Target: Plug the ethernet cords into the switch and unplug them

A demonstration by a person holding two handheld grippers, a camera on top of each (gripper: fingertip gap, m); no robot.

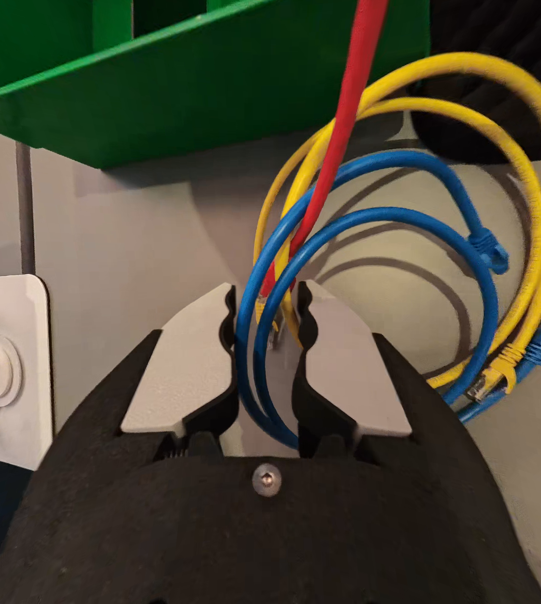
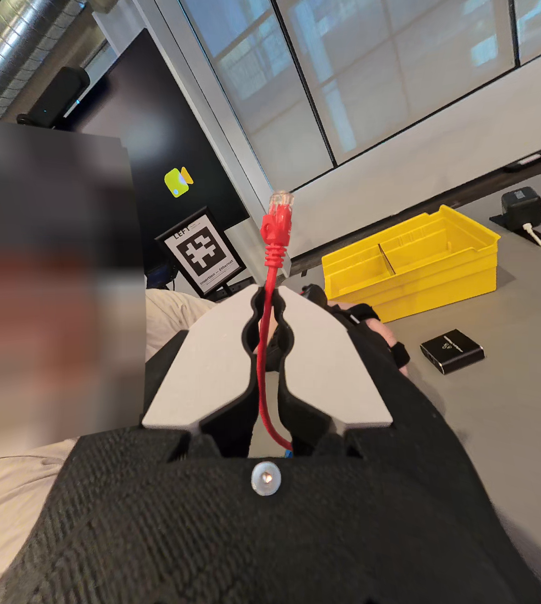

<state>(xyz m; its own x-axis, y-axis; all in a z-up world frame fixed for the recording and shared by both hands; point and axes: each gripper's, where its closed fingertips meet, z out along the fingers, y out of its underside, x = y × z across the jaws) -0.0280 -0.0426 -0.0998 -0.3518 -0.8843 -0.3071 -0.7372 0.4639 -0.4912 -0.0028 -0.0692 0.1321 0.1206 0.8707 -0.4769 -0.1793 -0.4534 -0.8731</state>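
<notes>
Cords everywhere, and the switch sits apart on the table.
Right gripper (image 2: 267, 294) has its fingers clamped on the red cord (image 2: 270, 271), plug pointing up. Left gripper (image 1: 266, 294) stands with fingers apart around loops of blue cord (image 1: 393, 215) and yellow cord (image 1: 458, 108), not pinching them. Black switch (image 2: 452, 351) lies near the yellow bin (image 2: 409, 277); a green bin (image 1: 164, 81) sits beyond the loops.

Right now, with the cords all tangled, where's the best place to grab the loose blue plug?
Probably the ribbed sleeve behind the blue plug, approached from the right. That end points away from the tangle of yellow cord and red cord, and the sleeve looks thicker than the cord.
</notes>
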